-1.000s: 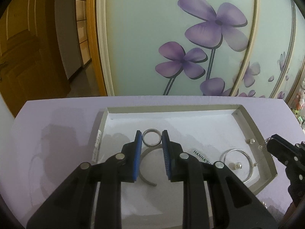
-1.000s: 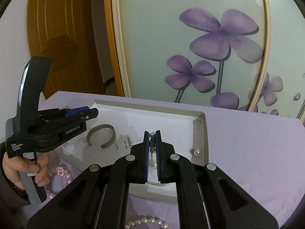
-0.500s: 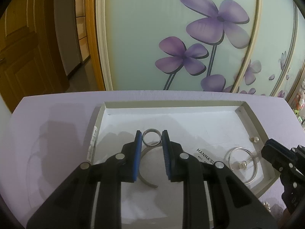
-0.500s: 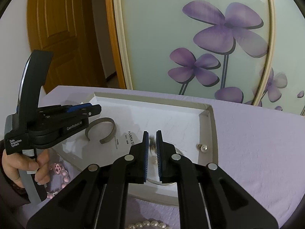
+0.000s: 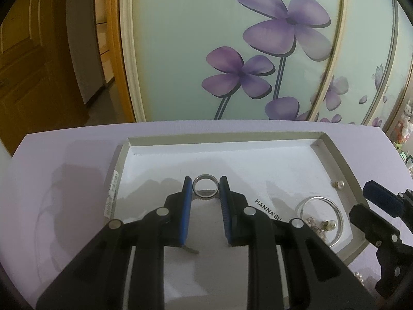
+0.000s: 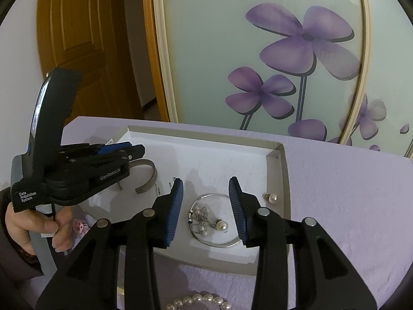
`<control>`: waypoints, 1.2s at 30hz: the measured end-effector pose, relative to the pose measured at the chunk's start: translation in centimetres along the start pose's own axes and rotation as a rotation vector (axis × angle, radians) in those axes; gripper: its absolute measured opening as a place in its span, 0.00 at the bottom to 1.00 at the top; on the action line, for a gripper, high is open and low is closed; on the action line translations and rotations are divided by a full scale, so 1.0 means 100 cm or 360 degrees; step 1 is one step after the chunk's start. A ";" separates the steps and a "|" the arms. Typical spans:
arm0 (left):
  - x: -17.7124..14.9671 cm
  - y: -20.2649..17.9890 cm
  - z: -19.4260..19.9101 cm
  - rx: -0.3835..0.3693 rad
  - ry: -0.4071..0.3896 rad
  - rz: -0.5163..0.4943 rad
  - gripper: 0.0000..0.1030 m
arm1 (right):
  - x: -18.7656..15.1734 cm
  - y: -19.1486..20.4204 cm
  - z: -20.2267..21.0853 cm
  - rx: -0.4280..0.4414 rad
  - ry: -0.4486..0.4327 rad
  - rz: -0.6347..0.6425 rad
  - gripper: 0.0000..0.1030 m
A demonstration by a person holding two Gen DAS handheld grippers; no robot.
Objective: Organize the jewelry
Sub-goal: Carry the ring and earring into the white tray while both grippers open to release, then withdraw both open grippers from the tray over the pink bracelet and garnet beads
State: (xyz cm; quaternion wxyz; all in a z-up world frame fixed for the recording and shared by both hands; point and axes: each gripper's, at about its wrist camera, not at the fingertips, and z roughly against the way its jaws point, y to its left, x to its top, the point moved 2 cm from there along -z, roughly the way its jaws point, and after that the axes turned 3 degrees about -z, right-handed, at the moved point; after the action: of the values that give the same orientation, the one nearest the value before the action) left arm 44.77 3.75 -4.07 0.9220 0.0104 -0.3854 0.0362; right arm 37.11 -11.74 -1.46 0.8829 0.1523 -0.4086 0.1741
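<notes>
Left gripper (image 5: pixel 206 190) pinches a small silver ring (image 5: pixel 206 189) between its blue pads, up over the white tray (image 5: pixel 222 139) on the purple table (image 6: pixel 348 193). Right gripper (image 6: pixel 206 193) has its two fingers spread wide apart with nothing in them, and it hangs over a thin silver bangle (image 6: pixel 215 242) with a little pearl chain (image 6: pixel 202 215) lying inside it. A grey cuff bracelet (image 6: pixel 152 178) lies in the tray too, one pearl earring (image 6: pixel 269 198) sits near the tray wall, and a string of pearls (image 6: pixel 198 301) lies on the table outside the tray.
</notes>
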 end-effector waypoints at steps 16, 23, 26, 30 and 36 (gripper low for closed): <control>-0.012 0.010 0.046 0.0040 -0.0086 0.0003 0.58 | -0.011 0.008 0.035 -0.0027 -0.0030 0.0012 0.47; -0.040 0.031 0.085 0.0120 -0.0114 0.0044 0.66 | -0.025 0.013 0.062 -0.0041 -0.0048 -0.0028 0.54; -0.053 0.039 0.099 0.0149 -0.0112 0.0057 0.68 | -0.034 0.018 0.074 -0.0044 -0.0049 -0.0040 0.58; -0.075 0.045 0.118 0.0169 -0.0106 0.0074 0.71 | -0.047 0.026 0.088 -0.0056 -0.0054 -0.0052 0.60; -0.106 0.047 0.137 0.0170 -0.0091 0.0086 0.72 | -0.071 0.033 0.103 -0.0050 -0.0031 -0.0088 0.60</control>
State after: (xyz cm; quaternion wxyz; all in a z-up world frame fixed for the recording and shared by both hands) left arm 27.27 7.17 -1.97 0.9075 0.0501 -0.4092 0.0811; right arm 24.51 -14.32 -0.18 0.8857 0.1512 -0.4155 0.1417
